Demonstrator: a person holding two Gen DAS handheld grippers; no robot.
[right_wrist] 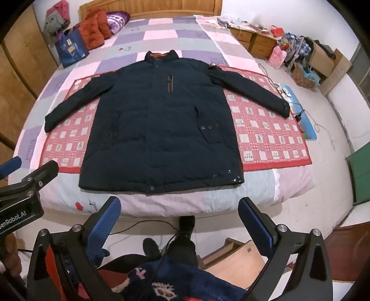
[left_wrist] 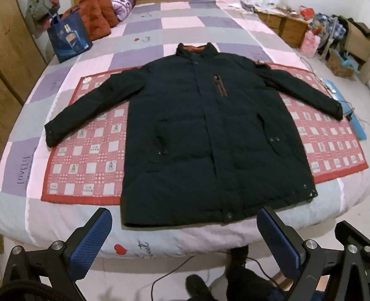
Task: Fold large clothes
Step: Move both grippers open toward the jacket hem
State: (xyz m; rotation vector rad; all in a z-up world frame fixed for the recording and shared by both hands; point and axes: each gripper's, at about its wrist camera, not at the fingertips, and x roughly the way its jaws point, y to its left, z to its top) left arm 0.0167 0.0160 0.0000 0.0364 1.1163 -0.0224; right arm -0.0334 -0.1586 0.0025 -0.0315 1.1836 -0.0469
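A dark navy padded jacket (left_wrist: 208, 129) (right_wrist: 159, 129) lies flat, front up, on a red checked mat (left_wrist: 87, 162) (right_wrist: 268, 139) across the bed, with both sleeves spread out sideways and the collar at the far end. My left gripper (left_wrist: 185, 233) hangs above the bed's near edge, just short of the jacket's hem, with its blue-padded jaws wide open and nothing between them. My right gripper (right_wrist: 179, 222) stands further back over the floor, also wide open and empty. The left gripper's body (right_wrist: 27, 185) shows at the left edge of the right wrist view.
The bed (left_wrist: 69, 222) (right_wrist: 185, 203) has a purple, pink and grey patchwork cover. A blue bag (left_wrist: 69, 39) and orange clothing (left_wrist: 97, 20) sit at its far left. A cable (right_wrist: 272, 78) and blue mat (right_wrist: 300, 115) lie at its right edge. Wooden cabinets (right_wrist: 254, 39), clutter, and the person's shoes (right_wrist: 187, 224) are around.
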